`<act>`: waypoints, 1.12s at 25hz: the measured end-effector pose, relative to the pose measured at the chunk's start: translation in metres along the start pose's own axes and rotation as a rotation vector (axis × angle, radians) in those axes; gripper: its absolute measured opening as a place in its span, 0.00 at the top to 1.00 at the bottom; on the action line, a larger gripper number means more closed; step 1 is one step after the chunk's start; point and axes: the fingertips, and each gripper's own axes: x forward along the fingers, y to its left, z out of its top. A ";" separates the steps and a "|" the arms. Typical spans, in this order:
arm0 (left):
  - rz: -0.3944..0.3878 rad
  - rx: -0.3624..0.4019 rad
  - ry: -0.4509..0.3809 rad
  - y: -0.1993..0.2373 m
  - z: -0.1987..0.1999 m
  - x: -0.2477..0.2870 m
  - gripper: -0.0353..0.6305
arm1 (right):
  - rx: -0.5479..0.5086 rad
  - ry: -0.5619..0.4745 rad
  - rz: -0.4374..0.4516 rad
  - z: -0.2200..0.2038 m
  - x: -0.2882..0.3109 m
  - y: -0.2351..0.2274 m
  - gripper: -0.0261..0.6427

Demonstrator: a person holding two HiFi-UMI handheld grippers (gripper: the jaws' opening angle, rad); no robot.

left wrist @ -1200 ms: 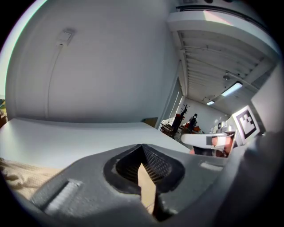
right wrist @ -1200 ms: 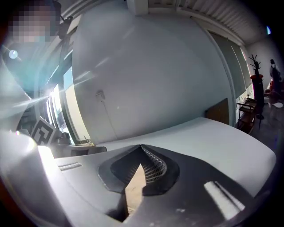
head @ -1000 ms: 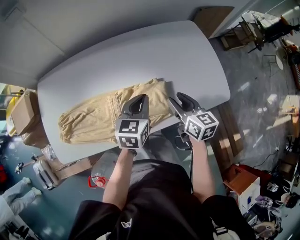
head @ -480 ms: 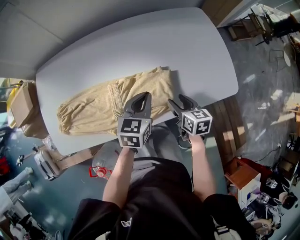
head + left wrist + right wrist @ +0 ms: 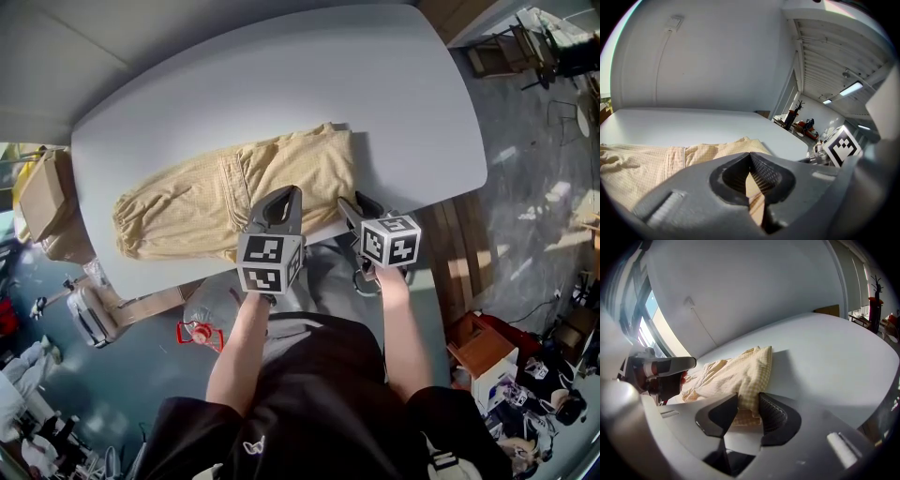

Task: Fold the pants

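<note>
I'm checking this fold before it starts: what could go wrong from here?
The right tool has a corner of the pants between its jaws, which have just been closing; the bite looks shallow and may slip on lifting. The left tool is shut with nothing in it, so a one-sided pull could skew the fold. The pants lie by the near edge of the table and might slide off.

A white table (image 5: 281,84) with rounded corners stands against a plain white wall (image 5: 717,56) that bears a small box (image 5: 672,22). The floor (image 5: 525,197) is grey, with sun patches. A cardboard box (image 5: 37,202) sits by the table's left end and a wooden board (image 5: 459,11) by its far right corner. 2 strip lights (image 5: 851,88) glow on the ribbed ceiling (image 5: 820,51). A bright window (image 5: 651,305) lies left. A coat stand (image 5: 873,289) stands far off.
</note>
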 end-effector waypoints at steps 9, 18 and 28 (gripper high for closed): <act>0.005 -0.007 -0.002 -0.001 0.006 0.007 0.94 | -0.002 0.015 0.033 0.007 -0.003 0.000 0.86; -0.055 0.013 0.027 -0.043 0.009 0.044 0.94 | 0.063 -0.037 -0.055 0.015 -0.043 -0.076 0.86; -0.159 0.047 0.029 -0.109 0.020 0.089 0.94 | 0.135 -0.061 -0.187 0.006 -0.100 -0.152 0.86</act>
